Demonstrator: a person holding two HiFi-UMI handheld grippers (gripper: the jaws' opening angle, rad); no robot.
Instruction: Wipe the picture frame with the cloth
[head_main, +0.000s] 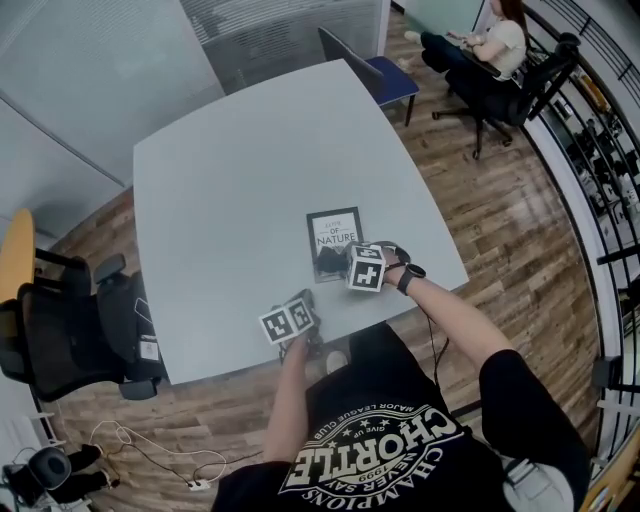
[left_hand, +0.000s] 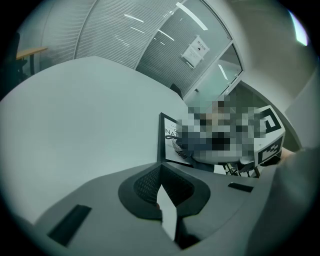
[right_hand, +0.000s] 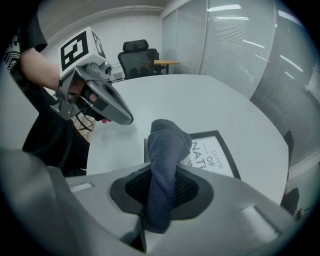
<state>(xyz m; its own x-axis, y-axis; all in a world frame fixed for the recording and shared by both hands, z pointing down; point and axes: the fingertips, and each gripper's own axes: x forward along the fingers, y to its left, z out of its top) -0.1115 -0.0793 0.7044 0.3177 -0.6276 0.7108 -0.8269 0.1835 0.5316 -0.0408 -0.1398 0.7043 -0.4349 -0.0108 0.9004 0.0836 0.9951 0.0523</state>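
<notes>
The black picture frame (head_main: 333, 241) with white print lies flat on the grey table (head_main: 240, 180), near its front edge. My right gripper (head_main: 352, 264) hovers at the frame's near right corner, shut on a dark blue-grey cloth (right_hand: 166, 155) that stands up out of the jaws. In the right gripper view the frame (right_hand: 214, 152) shows just behind the cloth. My left gripper (head_main: 303, 302) is a little nearer the table's front edge, left of the frame, with its jaws together and nothing between them (left_hand: 160, 176). From there the frame (left_hand: 170, 140) lies ahead, partly hidden.
Black office chairs (head_main: 70, 330) stand left of the table and a blue chair (head_main: 385, 75) at its far side. A person (head_main: 495, 45) sits at the far right. Cables (head_main: 150, 455) lie on the wooden floor. The table's front edge is just below both grippers.
</notes>
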